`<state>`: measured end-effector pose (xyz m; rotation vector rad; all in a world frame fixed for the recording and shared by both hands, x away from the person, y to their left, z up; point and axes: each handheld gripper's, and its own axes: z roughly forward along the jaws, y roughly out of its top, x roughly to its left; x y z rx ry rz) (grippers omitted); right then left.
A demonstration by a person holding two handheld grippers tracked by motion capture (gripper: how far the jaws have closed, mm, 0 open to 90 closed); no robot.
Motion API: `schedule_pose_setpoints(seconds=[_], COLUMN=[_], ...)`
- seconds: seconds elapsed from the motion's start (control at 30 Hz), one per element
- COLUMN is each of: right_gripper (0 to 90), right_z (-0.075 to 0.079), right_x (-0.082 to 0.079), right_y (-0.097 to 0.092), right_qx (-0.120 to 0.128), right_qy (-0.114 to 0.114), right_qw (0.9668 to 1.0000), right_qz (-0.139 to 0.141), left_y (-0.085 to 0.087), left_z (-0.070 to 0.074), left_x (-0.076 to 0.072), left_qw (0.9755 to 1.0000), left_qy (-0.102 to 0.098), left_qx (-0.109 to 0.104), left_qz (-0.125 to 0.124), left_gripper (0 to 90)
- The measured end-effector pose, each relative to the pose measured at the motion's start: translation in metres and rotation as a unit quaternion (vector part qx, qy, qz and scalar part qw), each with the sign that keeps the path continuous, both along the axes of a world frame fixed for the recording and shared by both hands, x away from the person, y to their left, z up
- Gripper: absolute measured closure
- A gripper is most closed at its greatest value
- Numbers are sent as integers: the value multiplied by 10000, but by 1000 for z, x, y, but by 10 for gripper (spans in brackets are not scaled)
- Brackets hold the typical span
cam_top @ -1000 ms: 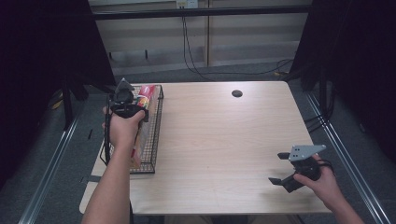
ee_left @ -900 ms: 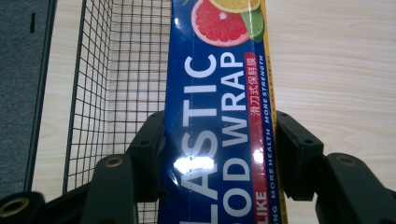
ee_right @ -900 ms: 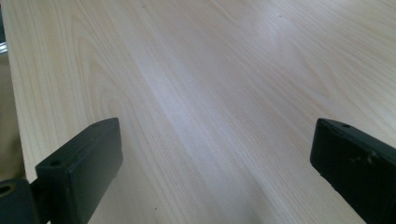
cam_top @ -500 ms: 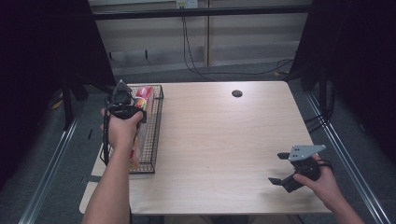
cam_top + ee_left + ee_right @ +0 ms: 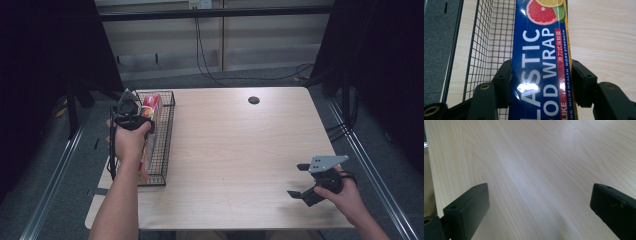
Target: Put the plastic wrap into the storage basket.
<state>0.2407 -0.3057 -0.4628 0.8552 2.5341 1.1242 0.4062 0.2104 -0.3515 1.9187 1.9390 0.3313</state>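
A long blue box of plastic food wrap [image 5: 541, 50], printed with citrus slices, sits between the jaws of my left gripper [image 5: 541, 82], whose pads press on both its sides. From above, the left gripper [image 5: 126, 111] is over the far end of a black wire basket [image 5: 167, 150] at the table's left edge, and the box [image 5: 151, 104] runs lengthwise along the basket. I cannot tell whether the box touches the basket's bottom. My right gripper [image 5: 295, 180] is near the table's front right corner; its jaws stand wide apart over bare wood [image 5: 539, 205].
The wire basket [image 5: 491, 37] hugs the left edge of the light wooden table [image 5: 240, 150]. A small round black cable hole [image 5: 253, 100] lies near the far edge. Dark curtains stand left and right, with cables on the floor behind.
The left hand with the box has shifted very slightly over the basket. The right hand has kept still.
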Motion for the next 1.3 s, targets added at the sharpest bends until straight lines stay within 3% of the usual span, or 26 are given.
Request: schedule_pose_setpoints(seconds=[0.57,1.3], right_gripper=[22,23], right_z=[-1,-2], right_x=[0,1], right_y=[0,0], right_qx=[-12,-33], right_qy=[53,49], right_qw=[10000,10000], right_qz=[39,40], left_y=[5,7], left_z=[-21,-35], left_x=[5,12], left_qw=[9999,9994], left_qy=[121,291], left_qx=[58,166], left_qz=[18,105], left_gripper=[438,436])
